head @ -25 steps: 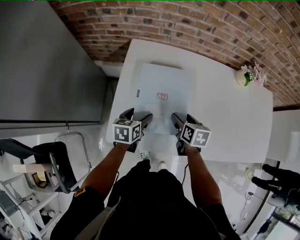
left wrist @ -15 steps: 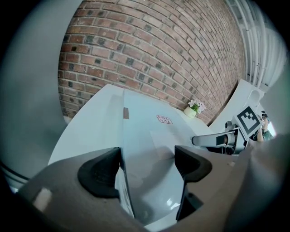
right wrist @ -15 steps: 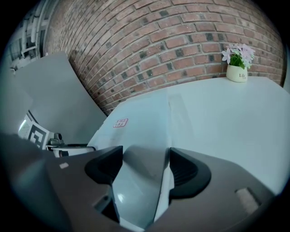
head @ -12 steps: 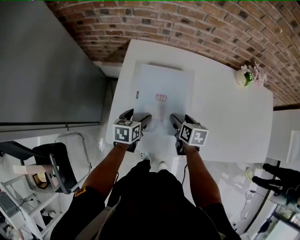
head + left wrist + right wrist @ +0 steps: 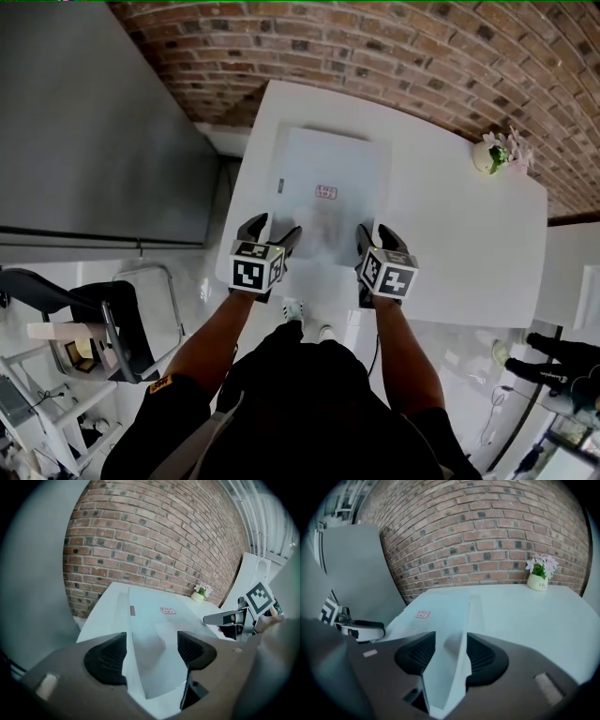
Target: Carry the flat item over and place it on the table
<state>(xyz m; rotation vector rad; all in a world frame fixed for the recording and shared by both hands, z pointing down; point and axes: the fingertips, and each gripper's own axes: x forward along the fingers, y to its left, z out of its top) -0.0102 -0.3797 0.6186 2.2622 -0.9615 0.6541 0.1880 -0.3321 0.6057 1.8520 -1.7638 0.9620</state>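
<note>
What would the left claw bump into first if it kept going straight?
The left claw would probably hit the board first: its near edge lies between the jaws, which have just been closing.

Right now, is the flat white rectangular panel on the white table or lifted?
On it: in the head view the panel lies flat on the table.

One white tabletop (image 5: pixel 469 234) carried one flat white sheet (image 5: pixel 333 164), which bore one red-printed label (image 5: pixel 325 192), and one small pot of pink flowers (image 5: pixel 489 155). There were two tongs, the left tongs (image 5: pixel 274 230) and the right tongs (image 5: pixel 375 231), each with one marker cube (image 5: pixel 253 272). One brick wall (image 5: pixel 375 47) stood behind.
</note>
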